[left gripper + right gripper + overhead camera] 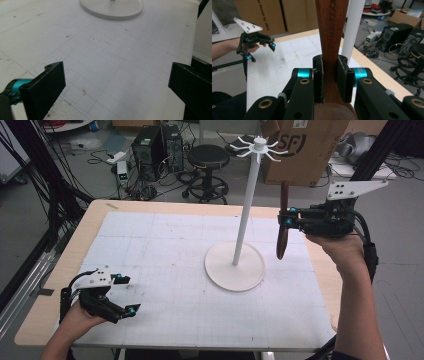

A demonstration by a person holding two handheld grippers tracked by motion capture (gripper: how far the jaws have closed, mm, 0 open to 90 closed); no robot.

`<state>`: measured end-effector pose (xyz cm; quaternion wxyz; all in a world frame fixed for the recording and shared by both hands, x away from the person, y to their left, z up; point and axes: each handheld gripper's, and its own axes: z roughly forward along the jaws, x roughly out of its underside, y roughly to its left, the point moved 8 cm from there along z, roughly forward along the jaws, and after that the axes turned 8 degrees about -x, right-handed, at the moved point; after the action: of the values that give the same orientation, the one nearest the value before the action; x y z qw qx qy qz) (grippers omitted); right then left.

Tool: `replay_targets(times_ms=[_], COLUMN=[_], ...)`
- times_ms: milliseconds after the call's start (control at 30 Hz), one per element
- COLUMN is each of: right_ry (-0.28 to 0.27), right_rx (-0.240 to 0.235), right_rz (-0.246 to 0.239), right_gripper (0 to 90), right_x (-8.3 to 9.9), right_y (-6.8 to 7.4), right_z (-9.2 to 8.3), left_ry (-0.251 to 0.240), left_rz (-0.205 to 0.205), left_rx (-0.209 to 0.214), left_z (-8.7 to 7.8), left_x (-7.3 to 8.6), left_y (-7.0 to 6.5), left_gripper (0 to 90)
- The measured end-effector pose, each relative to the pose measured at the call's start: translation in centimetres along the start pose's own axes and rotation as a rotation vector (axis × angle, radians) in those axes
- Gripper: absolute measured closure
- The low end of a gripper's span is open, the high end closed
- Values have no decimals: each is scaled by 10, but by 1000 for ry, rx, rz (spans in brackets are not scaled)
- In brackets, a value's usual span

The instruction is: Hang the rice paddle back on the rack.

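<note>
Your right tool (289, 218) is closed tight on a wooden spoon (283, 227). In the right gripper view the two black pads press on both sides of the brown handle (331, 37), which has letters printed on it. In the high view the spoon hangs almost straight up and down, up in the air over the right part of the white mat (165, 270) — its wider, darker end points down. It touches nothing but your tool.

Just left of the spoon stands the white rack (245, 215), a tall thin pole on a round flat base (235, 267). At the top of the pole little white hooks (257, 147) stick out all around. The spoon's upper end is lower than those hooks.

Your left tool (127, 295) sits low near the front left corner of the table (95, 220), resting on the mat. Its jaws are wide apart — in the left gripper view there is just bare mat between them, and the round base lies farther off.
</note>
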<state>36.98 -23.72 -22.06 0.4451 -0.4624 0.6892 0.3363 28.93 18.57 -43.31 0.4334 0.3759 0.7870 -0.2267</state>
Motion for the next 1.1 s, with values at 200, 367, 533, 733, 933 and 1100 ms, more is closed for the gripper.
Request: replay_targets(times_ms=[200, 367, 533, 733, 933, 1100], right_ry=[-9, 3, 4, 16, 31, 37], right_rx=[19, 44, 57, 73, 95, 92], right_rz=[-8, -6, -7, -1, 2, 5], right_gripper=[778, 778, 778, 778, 778, 778], right_x=[-15, -25, -32, -38, -43, -44], right_y=[-2, -4, -7, -8, -12, -16], right_z=[-4, -5, -4, -1, 2, 4], left_ry=[-2, -4, -3, -3, 3, 3], left_rz=[3, -1, 0, -1, 4, 7], left_rx=[-2, 1, -2, -1, 2, 5], left_z=[-1, -1, -1, -1, 0, -1], left_x=[0, -1, -1, -1, 0, 0], left_y=[1, 0, 0, 0, 0, -1], left_gripper=[17, 17, 17, 17, 17, 17])
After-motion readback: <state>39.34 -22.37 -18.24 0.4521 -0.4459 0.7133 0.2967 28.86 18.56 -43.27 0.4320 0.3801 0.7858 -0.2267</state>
